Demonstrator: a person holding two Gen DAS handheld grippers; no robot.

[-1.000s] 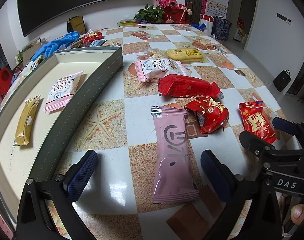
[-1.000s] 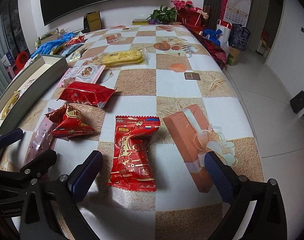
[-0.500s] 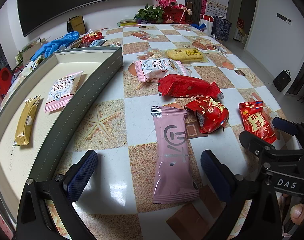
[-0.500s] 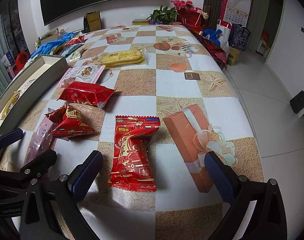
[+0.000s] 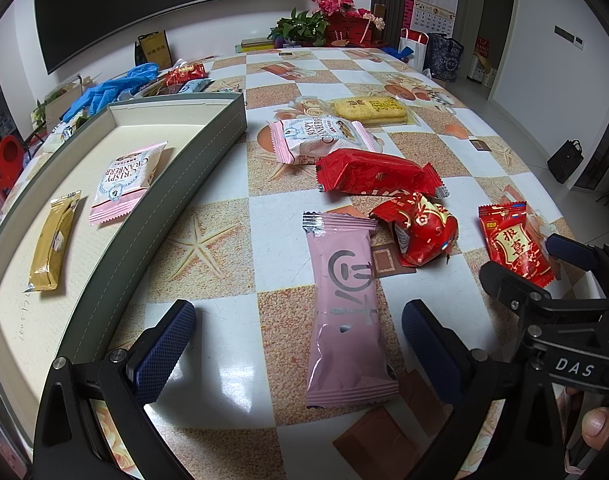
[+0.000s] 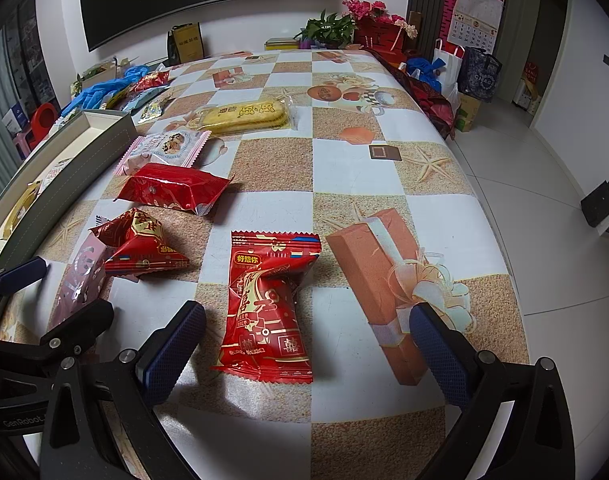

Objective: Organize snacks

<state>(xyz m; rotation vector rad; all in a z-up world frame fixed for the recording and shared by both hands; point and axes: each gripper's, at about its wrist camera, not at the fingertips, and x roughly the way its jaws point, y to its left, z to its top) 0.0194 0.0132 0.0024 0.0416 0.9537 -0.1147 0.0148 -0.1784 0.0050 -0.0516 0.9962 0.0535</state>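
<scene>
Both views show the start of a pick. Your left gripper (image 5: 298,344) is spread wide, low in the frame of the left wrist view, with the pink packet (image 5: 346,308) lying lengthwise between its blue pads (image 5: 164,350) and touching neither. Your right gripper (image 6: 308,354) is equally wide open in the right wrist view, straddling the red packet (image 6: 266,304), which lies flat at lower centre of that frame; it holds nothing.

The tray (image 5: 176,188) runs along the left side of the left wrist view and already holds a gold bar (image 5: 52,240) and a white-and-pink cranberry packet (image 5: 126,180). Loose on the tablecloth (image 5: 224,248) near centre frame are a second cranberry packet (image 5: 320,138), a long red wrapper (image 5: 374,176), a crumpled red pouch (image 5: 422,232) and, further up, a yellow cake (image 5: 370,108).

To do the step well, lower the left gripper until the pads sit just above the cloth, then close across the narrow width of the pink packet near its middle, not at the crimped ends, which would likely fold and slip. Press gently; the contents are probably brittle. Lift clear before you swing left over the tray wall, and set the packet down beside the two already there. Mind the crumpled red pouch, which lies just beside the pink packet's upper end, and keep your two grippers apart, since they work close together here.
</scene>
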